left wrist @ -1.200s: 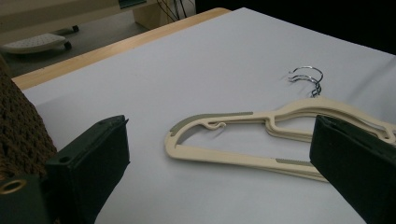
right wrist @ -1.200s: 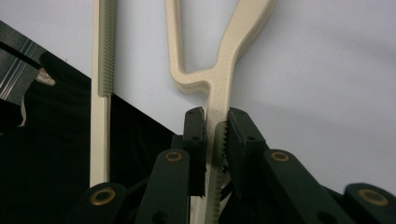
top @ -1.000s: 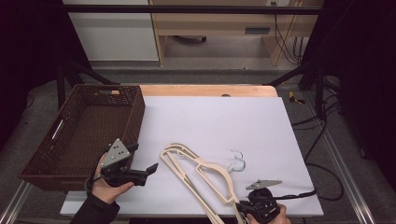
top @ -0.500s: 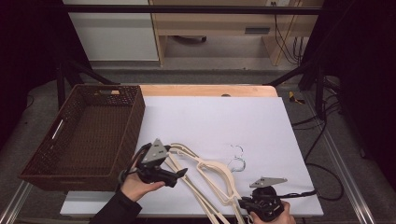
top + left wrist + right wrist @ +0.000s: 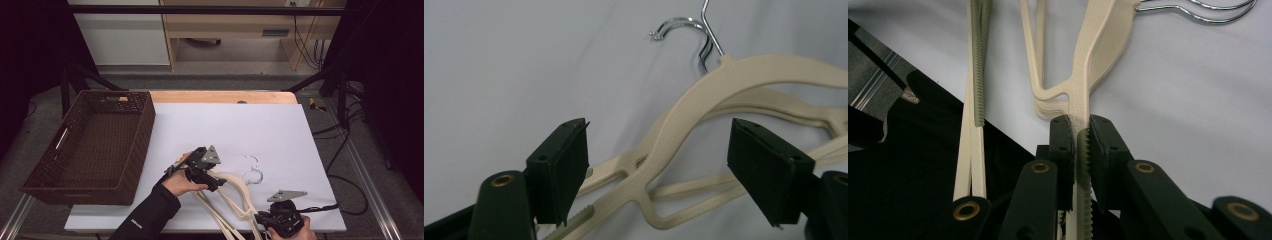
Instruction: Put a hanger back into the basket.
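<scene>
Right gripper [image 5: 267, 220] clamped on cream hangers [image 5: 235, 192] at table's [image 5: 280, 130] five o'clock edge, left gripper [image 5: 212, 181] just been closing, jaws apart astride their other arm, unpressed, wicker basket [image 5: 85, 145] at nine o'clock.

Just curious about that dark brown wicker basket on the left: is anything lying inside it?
No, the dark brown wicker basket shows only its bare woven floor in the high view.
</scene>
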{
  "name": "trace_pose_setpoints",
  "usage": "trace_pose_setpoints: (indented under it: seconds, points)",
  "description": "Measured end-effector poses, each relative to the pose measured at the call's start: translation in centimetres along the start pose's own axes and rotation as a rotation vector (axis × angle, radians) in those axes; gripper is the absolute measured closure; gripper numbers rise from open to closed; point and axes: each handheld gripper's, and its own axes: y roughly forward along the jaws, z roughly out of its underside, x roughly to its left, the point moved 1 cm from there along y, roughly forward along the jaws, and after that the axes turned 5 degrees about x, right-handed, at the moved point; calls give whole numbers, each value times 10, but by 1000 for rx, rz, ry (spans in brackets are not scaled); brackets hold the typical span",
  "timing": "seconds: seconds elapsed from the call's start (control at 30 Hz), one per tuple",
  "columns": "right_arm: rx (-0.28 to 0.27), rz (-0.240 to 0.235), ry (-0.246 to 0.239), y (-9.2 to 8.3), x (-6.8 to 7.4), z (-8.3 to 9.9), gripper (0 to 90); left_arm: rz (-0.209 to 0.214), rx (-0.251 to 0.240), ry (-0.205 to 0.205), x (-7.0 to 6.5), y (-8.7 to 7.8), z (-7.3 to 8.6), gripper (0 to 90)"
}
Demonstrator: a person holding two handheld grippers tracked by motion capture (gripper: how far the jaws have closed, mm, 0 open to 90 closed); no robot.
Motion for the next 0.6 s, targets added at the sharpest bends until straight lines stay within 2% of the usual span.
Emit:
trace_pose_setpoints:
  seconds: [0.07, 0.17, 0.23, 0.37, 0.53, 0.6]
  points:
    - [-1, 5, -5, 0, 0, 0, 810, 28, 20, 22, -2, 10, -3, 293]
    - [-4, 3, -12, 0, -1, 0, 811, 27, 47, 60, -4, 16, -4, 337]
    - [-4, 4, -14, 0, -1, 0, 811, 43, 55, 60, -4, 21, -3, 383]
    - [-5, 1, -11, 0, -1, 0, 811, 27, 91, 81, -4, 27, -2, 474]
    - [1, 6, -18, 0, -1, 0, 811, 18, 81, 84, -2, 27, -2, 636]
    - [0, 8, -18, 0, -1, 0, 811, 21, 85, 99, -2, 26, -2, 647]
